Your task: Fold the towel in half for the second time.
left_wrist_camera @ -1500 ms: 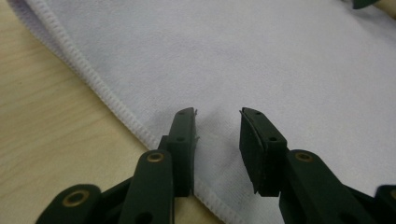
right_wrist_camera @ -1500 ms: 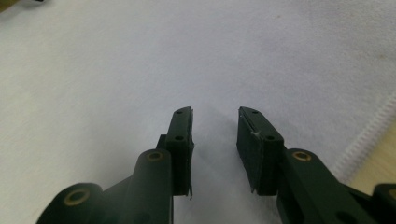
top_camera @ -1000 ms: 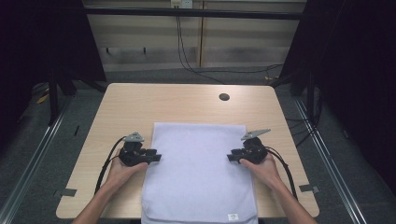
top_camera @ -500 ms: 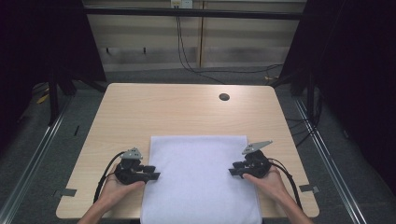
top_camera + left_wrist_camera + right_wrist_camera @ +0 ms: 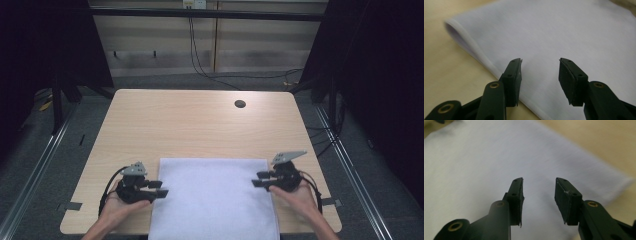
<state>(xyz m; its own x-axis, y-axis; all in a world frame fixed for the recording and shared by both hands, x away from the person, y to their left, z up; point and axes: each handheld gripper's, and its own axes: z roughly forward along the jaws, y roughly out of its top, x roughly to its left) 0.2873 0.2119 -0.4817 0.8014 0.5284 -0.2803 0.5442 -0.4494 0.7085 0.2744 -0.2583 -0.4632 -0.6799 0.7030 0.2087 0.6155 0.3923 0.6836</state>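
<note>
The cloth (image 5: 215,197) is plain white — no print, only a fine weave. The table (image 5: 190,125) is pale wood grain with one dark round hole (image 5: 240,104). Both grippers — left (image 5: 159,188) and right (image 5: 259,179) — are black with grey plates.

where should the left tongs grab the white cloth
Take the white cloth at its hemmed left edge, coming in low from the left side. It lies flat on the table, and that edge is slightly raised near the far corner. The left tongs already stand open over it.

Matt woven white cloth (image 5: 215,197) on smooth wood-grain table (image 5: 190,125).
</note>
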